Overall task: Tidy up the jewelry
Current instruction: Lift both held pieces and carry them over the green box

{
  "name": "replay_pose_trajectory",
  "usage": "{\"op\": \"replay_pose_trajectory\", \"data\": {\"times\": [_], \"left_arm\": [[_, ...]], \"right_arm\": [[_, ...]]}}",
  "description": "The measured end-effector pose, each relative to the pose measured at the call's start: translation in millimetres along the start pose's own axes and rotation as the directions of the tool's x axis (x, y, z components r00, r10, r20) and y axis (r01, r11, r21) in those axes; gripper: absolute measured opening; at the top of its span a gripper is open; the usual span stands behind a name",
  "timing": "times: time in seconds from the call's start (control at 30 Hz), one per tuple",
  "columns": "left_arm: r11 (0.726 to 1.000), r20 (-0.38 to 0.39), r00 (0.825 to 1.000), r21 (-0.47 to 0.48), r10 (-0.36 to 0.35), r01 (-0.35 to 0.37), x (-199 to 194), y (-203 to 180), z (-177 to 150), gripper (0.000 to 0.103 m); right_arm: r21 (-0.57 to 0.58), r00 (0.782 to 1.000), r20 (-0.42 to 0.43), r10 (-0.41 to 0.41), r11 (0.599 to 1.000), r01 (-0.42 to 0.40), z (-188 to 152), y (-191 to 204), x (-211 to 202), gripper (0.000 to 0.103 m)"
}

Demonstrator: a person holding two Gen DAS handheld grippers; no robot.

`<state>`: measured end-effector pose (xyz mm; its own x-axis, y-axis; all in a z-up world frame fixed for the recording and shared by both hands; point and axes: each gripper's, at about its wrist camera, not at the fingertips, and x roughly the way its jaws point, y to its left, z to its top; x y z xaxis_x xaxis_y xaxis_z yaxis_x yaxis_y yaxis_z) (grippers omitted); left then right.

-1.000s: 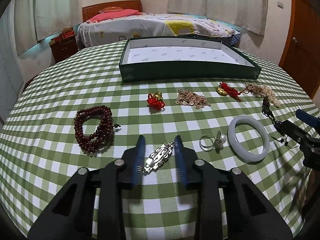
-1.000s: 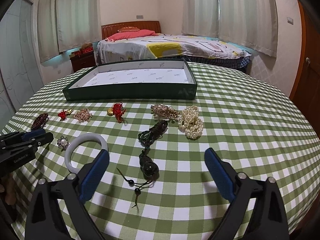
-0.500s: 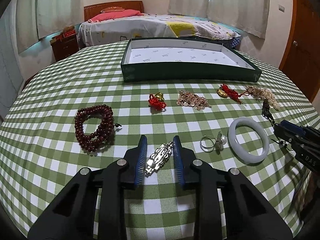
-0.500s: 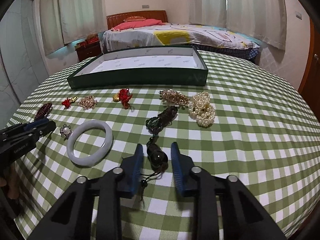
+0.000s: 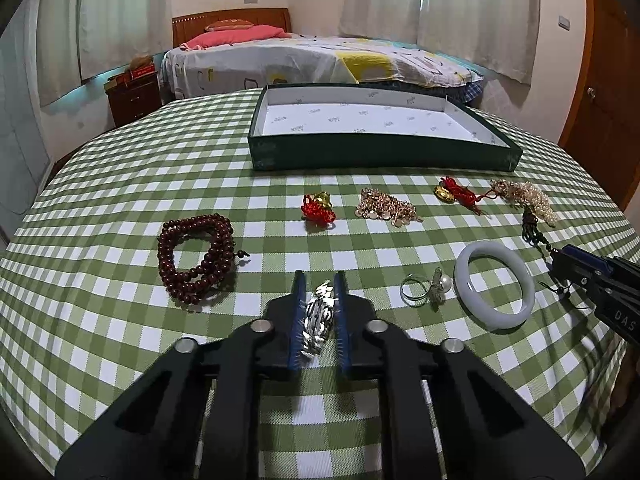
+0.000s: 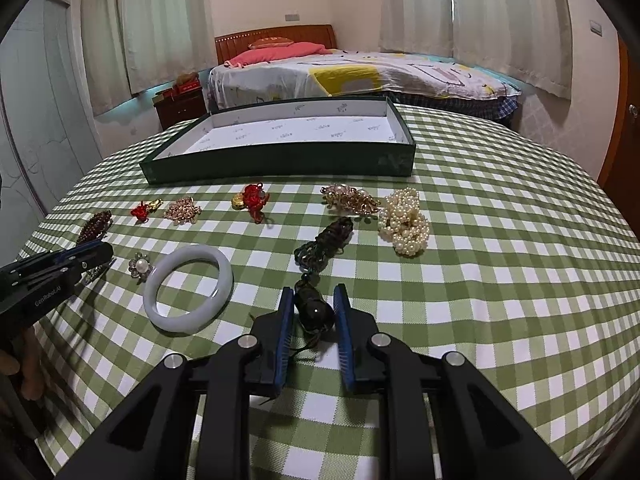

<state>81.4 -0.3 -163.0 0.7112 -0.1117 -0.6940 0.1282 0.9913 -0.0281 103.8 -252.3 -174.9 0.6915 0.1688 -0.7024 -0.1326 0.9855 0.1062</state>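
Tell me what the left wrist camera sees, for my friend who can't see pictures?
The left gripper has just closed its blue pads on a silver bracelet lying on a green checked tablecloth. Around it lie red-brown beads, a white bangle and a pearl ring. An open green box sits behind.

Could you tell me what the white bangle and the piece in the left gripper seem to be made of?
White bangle: probably jade or glass, smooth, milky, slightly translucent. Silver bracelet in the left gripper: apparently polished metal, bright reflective links.
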Motion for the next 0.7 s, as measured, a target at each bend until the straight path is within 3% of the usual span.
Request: {"op": "replay_pose_trajectory", "data": {"times": [0.27, 0.37, 0.4, 0.57, 0.63, 0.7], "left_arm": [[1.0, -0.009, 1.0, -0.019, -0.006, 0.006, 0.6, 2.1, -0.4, 0.016], [0.999, 0.015, 1.0, -0.046, 0.009, -0.009, -6.8, 6.5, -0.9, 0.053], [0.999, 0.025, 1.0, -0.051, 0.013, -0.012, -9.5, 7.2, -1.1, 0.053], [1.0, -0.007, 1.0, -0.026, 0.004, -0.004, -9.2, 3.0, -5.1, 0.051], [1.0, -0.021, 1.0, -0.011, -0.003, 0.003, -6.7, 0.4, -6.3, 0.039], [1.0, -0.038, 0.999, 0.007, -0.011, 0.012, -3.4, -2.6, -8.4, 0.018]], "right_arm": [[0.001, 1.0, 0.003, 0.004, 1.0, -0.004, -0.2, 1.1, -3.2, 0.021], [0.001, 1.0, 0.001, 0.006, 1.0, -0.006, -0.8, 0.9, -2.5, 0.021], [0.001, 1.0, 0.0, 0.006, 1.0, -0.006, -1.0, 1.1, -2.1, 0.021], [0.005, 1.0, -0.005, 0.011, 1.0, -0.011, -1.3, 0.7, -1.2, 0.021], [0.008, 1.0, -0.006, 0.012, 1.0, -0.012, -1.5, 0.0, -1.4, 0.021], [0.012, 1.0, -0.008, 0.013, 1.0, -0.013, -1.8, -1.1, -1.5, 0.021]]}}
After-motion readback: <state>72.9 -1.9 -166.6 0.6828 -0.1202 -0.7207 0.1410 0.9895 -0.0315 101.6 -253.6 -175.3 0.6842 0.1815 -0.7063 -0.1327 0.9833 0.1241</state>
